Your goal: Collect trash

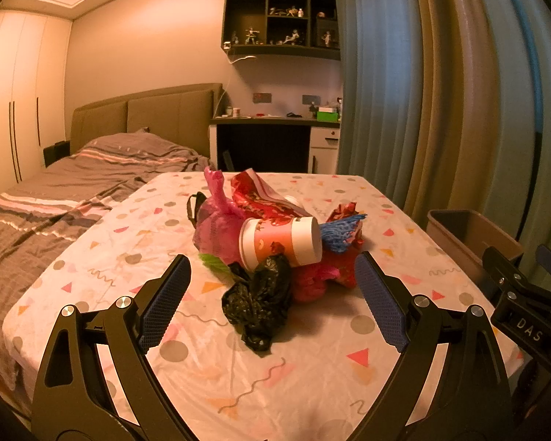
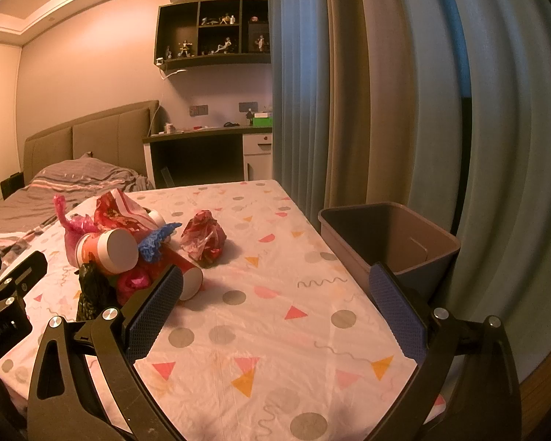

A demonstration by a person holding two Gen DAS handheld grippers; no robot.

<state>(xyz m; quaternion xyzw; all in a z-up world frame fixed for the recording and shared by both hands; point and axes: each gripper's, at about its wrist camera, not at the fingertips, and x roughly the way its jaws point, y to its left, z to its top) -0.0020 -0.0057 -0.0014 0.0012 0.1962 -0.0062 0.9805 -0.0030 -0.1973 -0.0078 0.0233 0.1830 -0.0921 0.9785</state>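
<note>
A heap of trash lies mid-table: a paper cup (image 1: pixel 281 240) on its side, a crumpled black bag (image 1: pixel 257 303), a pink bag (image 1: pixel 216 217), a red foil wrapper (image 1: pixel 264 196) and a blue shredded scrap (image 1: pixel 339 233). My left gripper (image 1: pixel 272 297) is open, its pads either side of the black bag, nothing held. In the right wrist view the cup (image 2: pixel 108 250) and heap sit at left, with a crumpled red wrapper (image 2: pixel 204 239) apart from it. My right gripper (image 2: pixel 275 308) is open over bare tablecloth. A brown bin (image 2: pixel 389 242) stands off the table's right edge.
The table (image 2: pixel 275 330) wears a white cloth with coloured shapes. A bed (image 1: pixel 73 183) runs along its left side. Curtains (image 2: pixel 385 110) hang close behind the bin. A desk (image 1: pixel 272 139) and wall shelves stand at the back. The other gripper's body (image 1: pixel 525 308) shows at right.
</note>
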